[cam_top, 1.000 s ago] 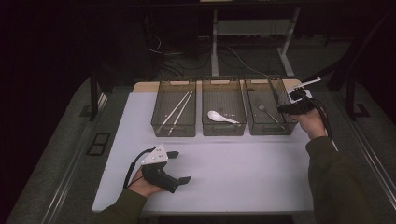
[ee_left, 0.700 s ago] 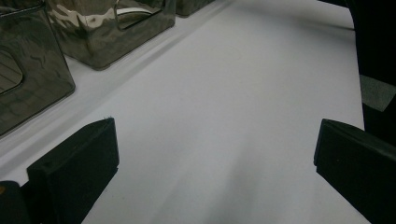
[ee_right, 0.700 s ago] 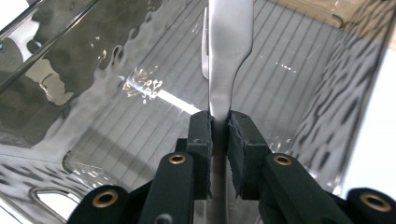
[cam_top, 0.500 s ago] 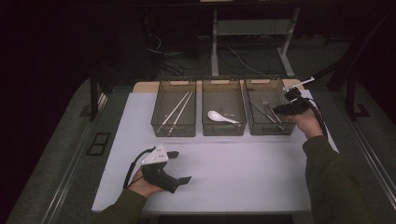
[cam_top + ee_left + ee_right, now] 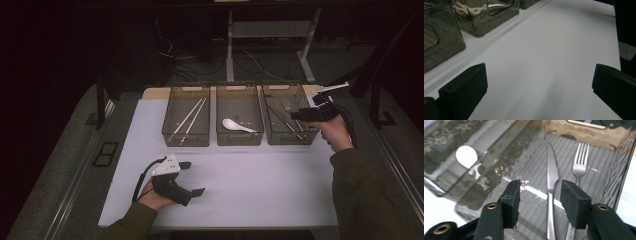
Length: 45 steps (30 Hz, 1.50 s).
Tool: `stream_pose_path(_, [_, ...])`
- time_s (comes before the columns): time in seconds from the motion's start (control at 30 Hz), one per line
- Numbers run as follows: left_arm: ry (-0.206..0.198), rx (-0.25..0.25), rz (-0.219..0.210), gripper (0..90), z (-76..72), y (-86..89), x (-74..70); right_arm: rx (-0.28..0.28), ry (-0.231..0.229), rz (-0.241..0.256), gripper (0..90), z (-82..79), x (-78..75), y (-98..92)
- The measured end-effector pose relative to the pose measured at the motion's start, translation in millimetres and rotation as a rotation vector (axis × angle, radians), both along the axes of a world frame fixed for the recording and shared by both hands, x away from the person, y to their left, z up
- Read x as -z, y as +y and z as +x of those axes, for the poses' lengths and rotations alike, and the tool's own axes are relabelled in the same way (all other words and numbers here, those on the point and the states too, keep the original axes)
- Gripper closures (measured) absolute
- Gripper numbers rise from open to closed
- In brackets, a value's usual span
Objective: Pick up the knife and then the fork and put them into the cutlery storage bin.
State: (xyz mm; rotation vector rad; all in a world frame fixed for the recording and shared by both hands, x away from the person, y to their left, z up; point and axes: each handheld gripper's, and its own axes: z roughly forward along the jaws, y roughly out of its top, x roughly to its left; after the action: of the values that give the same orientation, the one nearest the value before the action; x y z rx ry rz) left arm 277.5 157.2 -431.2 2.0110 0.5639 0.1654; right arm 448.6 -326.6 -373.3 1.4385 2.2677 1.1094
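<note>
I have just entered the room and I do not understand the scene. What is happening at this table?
A person holds a gripper in each hand at a white table with three clear bins. The right gripper hangs open over the right bin, its fingers either side of a knife lying beside a fork. Nothing is gripped yet. The left gripper rests open on the table, apart from the bins. The other bins hold chopsticks and a white spoon.

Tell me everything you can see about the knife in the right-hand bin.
The knife is a slim table knife that looks like polished steel, one piece from pointed blade to handle. It lies flat on the ribbed floor of the right bin, a smoky see-through container, tip toward the far wall. A fork lies beside it, roughly parallel; whether they touch is unclear. The right gripper hangs above its handle, jaws apart on either side, not gripping it.
</note>
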Motion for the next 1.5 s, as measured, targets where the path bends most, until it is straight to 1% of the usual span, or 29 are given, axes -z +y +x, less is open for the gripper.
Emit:
stream_pose_path(0.03, [0.001,-0.001,0.001,0.0,-0.3,-0.2,-0.1,-0.003,-0.005,0.012,48.1,-1.9,-1.1,0.2])
stream_pose_path(0.07, [0.001,-0.001,0.002,0.0,-0.5,-0.2,-0.2,-0.019,-0.013,0.03,47.7,-4.6,-2.4,-0.1])
stream_pose_path(0.13, [0.001,-0.002,0.002,0.0,-0.6,0.0,-0.2,-0.031,-0.032,0.036,46.3,-9.2,-3.8,0.8])
stream_pose_path(0.2, [0.0,-0.003,0.002,0.0,-0.6,0.2,-0.2,-0.04,-0.041,0.056,44.8,-14.1,-4.3,1.8])
stream_pose_path(0.33, [0.002,-0.002,0.002,0.0,-1.2,0.5,0.0,-0.066,-0.06,0.068,42.6,-24.0,-4.1,5.8])
stream_pose_path(0.57, [-0.001,-0.001,0.001,0.0,-2.0,0.7,-0.2,-0.108,-0.099,0.086,35.2,-45.2,-4.1,11.7])
stream_pose_path(0.67, [0.001,-0.001,0.002,0.0,-1.8,0.7,-0.2,-0.129,-0.105,0.121,32.6,-56.1,-2.5,13.5])
stream_pose_path(0.8, [0.001,0.0,0.004,0.0,-1.7,0.3,0.0,-0.15,-0.129,0.126,29.4,-72.3,-1.4,17.9])
stream_pose_path(0.87, [-0.001,-0.001,0.004,0.0,-2.0,0.3,-0.2,-0.168,-0.132,0.127,29.4,-79.0,-0.5,19.8])
stream_pose_path(1.0, [-0.003,-0.001,0.003,0.0,-2.5,0.2,-0.6,-0.191,-0.144,0.109,29.3,-91.0,0.5,23.6])
stream_pose_path(1.13, [-0.003,0.0,0.003,0.0,-2.6,0.4,-0.7,-0.206,-0.16,0.11,27.8,-102.8,2.8,26.3])
stream_pose_path(1.2, [-0.003,0.0,0.003,0.0,-2.9,0.3,-0.8,-0.209,-0.162,0.099,27.5,-108.2,4.9,28.5])
stream_pose_path(1.33, [-0.007,0.002,0.005,0.0,-3.5,0.1,-1.3,-0.209,-0.17,0.098,26.3,-118.5,10.0,33.0])
stream_pose_path(1.43, [-0.007,0.001,0.002,0.0,-3.9,-0.3,-1.4,-0.209,-0.192,0.079,24.3,-126.0,15.0,35.6])
stream_pose_path(1.5, [-0.009,0.004,0.004,0.0,-3.7,-0.2,-1.6,-0.206,-0.204,0.076,22.3,-130.9,18.9,36.0])
